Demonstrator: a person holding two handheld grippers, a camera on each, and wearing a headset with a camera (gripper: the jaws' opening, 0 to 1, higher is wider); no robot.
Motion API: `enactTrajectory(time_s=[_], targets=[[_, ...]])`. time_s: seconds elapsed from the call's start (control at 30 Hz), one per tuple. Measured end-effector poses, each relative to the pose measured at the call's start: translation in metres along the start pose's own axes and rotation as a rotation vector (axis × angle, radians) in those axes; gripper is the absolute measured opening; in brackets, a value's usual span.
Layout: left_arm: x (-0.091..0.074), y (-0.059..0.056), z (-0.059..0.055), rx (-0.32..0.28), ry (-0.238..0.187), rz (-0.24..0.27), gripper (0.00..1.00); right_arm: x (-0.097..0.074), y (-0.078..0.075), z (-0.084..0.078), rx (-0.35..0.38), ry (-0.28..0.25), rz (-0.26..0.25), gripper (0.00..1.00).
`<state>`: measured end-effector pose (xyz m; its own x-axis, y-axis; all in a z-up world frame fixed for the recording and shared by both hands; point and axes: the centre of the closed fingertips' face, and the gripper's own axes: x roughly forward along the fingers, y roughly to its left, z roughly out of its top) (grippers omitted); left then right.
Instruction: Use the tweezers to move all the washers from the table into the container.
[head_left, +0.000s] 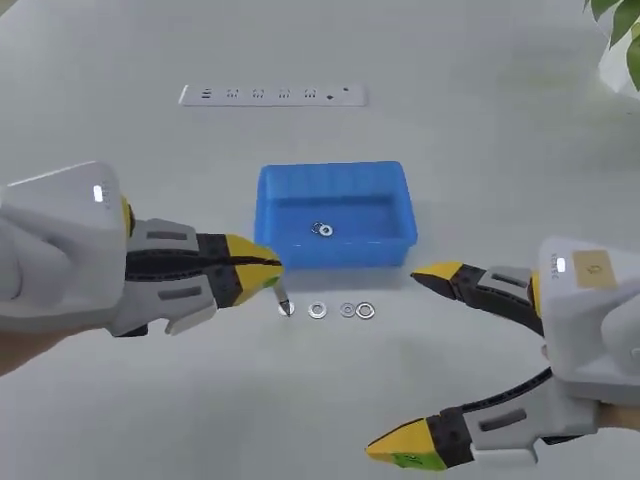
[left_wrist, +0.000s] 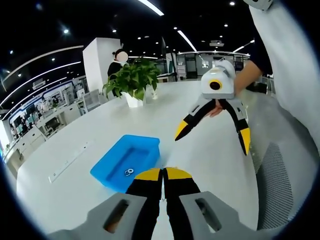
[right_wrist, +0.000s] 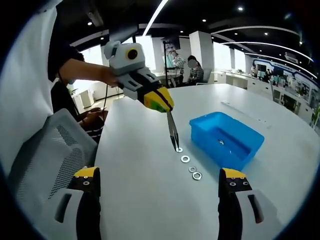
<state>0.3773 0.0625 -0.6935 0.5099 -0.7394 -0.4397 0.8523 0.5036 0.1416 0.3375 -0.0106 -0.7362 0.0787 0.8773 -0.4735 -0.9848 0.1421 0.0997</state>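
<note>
The left gripper (head_left: 276, 262) comes in from 9 o'clock in the head view with its yellow-tipped jaws pressed together on the upper end of the tweezers (head_left: 282, 297). In the left gripper view its own jaws (left_wrist: 162, 173) stand closed with no gap between them. The tweezers slant down from the jaws toward 5 o'clock. Their tip meets the table (head_left: 200, 400) at the end washer (head_left: 288, 309) of a short row; whether it has pinched that washer cannot be told. The right gripper view shows the same from the side: the tweezers (right_wrist: 173, 131) hang from the left gripper (right_wrist: 163, 103) with the point at the end washer (right_wrist: 178, 149). The right gripper (head_left: 392, 362) sits at 4 o'clock in the head view, its jaws spread wide and nothing between them, held well apart from the row. The washers (head_left: 340, 311) are four small silver rings lying flat on the white table, in a line at 6 o'clock from the container (head_left: 335, 252). The two at the 3 o'clock end touch or overlap. The container is a shallow blue rectangular tray, open-topped, with a washer cluster (head_left: 322, 230) near the middle of its floor. At 12 o'clock beyond it lies a white power strip (head_left: 272, 95), and a plant (head_left: 620, 30) shows at 1 o'clock.
</note>
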Motion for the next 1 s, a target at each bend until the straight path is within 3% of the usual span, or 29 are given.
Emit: enactTrajectory(time_s=[0.33, 0.53, 0.83, 1.0], targets=[[0.002, 0.001, 0.0, -0.003, -0.001, -0.006, 0.05, -0.001, 0.001, -0.004, 0.023, 0.003, 0.004, 0.97], [0.001, 0.002, -0.002, 0.035, 0.021, -0.011, 0.05, 0.007, 0.007, 0.002, 0.013, 0.001, 0.036, 0.96], [0.0, 0.003, 0.0, 0.032, 0.009, -0.002, 0.05, 0.011, 0.007, 0.01, 0.008, -0.015, 0.043, 0.95], [0.002, 0.004, -0.002, 0.036, 0.014, 0.001, 0.05, 0.009, 0.007, 0.003, 0.016, 0.003, 0.041, 0.95]])
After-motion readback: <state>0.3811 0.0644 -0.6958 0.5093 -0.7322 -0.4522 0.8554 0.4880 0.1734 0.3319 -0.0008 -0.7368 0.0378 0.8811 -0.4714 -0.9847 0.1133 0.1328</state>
